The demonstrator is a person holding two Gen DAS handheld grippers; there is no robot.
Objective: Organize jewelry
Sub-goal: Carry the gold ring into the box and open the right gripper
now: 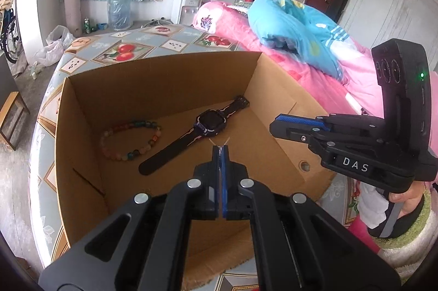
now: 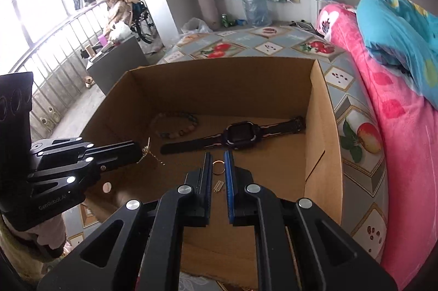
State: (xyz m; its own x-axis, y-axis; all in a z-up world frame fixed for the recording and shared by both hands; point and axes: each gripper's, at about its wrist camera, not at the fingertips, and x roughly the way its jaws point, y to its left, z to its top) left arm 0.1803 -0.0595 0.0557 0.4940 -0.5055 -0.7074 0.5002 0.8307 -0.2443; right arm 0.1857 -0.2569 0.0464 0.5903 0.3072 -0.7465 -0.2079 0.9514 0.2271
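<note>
Bedroom table (image 2: 356, 105) bears one cardboard box (image 1: 164, 83) holding one watch (image 1: 202, 124) and one bead bracelet (image 1: 128, 140). Left gripper (image 1: 220, 147) pinches one gold chain (image 2: 153, 155); right gripper (image 2: 218, 157) stands narrowly parted around one ring (image 2: 218, 167) above the box.

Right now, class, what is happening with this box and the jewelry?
A person holds two grippers over a cardboard box. The left gripper, jaws shut, holds a thin gold chain above the box floor. The right gripper, jaws open, hovers over a small ring. A beaded bracelet and watch already lie inside.
</note>
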